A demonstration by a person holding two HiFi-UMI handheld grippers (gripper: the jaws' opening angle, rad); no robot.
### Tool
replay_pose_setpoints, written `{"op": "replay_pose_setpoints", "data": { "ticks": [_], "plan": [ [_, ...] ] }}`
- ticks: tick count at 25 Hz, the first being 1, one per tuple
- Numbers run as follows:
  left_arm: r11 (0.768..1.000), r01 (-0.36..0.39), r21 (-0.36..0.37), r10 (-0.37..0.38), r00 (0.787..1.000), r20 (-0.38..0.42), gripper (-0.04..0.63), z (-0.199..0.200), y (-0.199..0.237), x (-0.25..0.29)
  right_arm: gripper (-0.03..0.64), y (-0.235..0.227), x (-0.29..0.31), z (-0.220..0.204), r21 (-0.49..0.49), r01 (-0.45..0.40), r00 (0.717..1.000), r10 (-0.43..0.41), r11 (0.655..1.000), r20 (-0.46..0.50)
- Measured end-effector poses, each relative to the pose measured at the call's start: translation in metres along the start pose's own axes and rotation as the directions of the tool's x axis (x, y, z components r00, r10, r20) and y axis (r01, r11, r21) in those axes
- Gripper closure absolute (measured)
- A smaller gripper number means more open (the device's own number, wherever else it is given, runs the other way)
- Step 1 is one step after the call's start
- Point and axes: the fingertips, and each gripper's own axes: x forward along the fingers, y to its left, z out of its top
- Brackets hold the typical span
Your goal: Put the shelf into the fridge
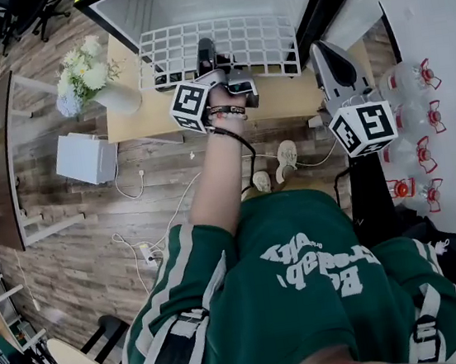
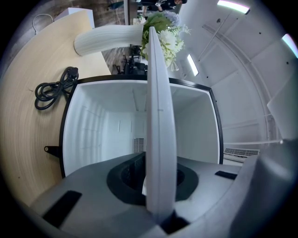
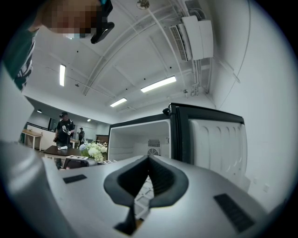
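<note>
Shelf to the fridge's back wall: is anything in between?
Nothing. The left gripper view shows the shelf edge-on before the bare fridge cavity; only a vent grille sits on its back wall.

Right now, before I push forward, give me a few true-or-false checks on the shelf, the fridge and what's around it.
1. The left tool is clamped on the white wire shelf. True.
2. The fridge door is closed. False: it stands open and the white inside of the fridge shows.
3. The shelf is seated inside the fridge. False: the left tool holds it in front of the opening, above the wooden table.
4. A vase of flowers stands on the table beside the fridge. True.
5. A coiled black cable lies on the table. True.
</note>
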Motion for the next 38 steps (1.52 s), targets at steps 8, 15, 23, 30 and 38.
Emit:
{"op": "replay_pose_setpoints", "data": {
  "ticks": [8,15,23,30,38],
  "plan": [
    [0.999,-0.048,-0.005,0.048,0.999,0.013,0.556,0.0,-0.003,0.007,0.614,-0.002,0.005,-0.002,0.001,0.005,1.0,-0.005,1.0,-0.002],
    [0.999,-0.054,-0.006,0.054,0.998,0.016,0.557,-0.001,-0.001,0.021,0.614,-0.006,0.01,-0.003,-0.002,0.009,1.0,-0.009,1.0,-0.005],
    [0.999,-0.048,-0.008,0.048,0.999,0.018,0.558,-0.001,0.002,0.037,0.614,-0.011,0.013,-0.008,-0.011,0.007,1.0,-0.007,1.0,-0.017],
    [0.999,-0.043,-0.005,0.043,0.999,0.02,0.558,0.0,0.002,0.048,0.614,-0.012,0.017,-0.011,-0.01,0.005,1.0,-0.005,1.0,-0.027],
    [0.999,-0.05,-0.002,0.051,0.998,0.022,0.558,0.001,0.007,0.06,0.614,-0.014,0.021,-0.015,-0.01,0.002,0.999,-0.002,1.0,-0.034]
  ]
}}
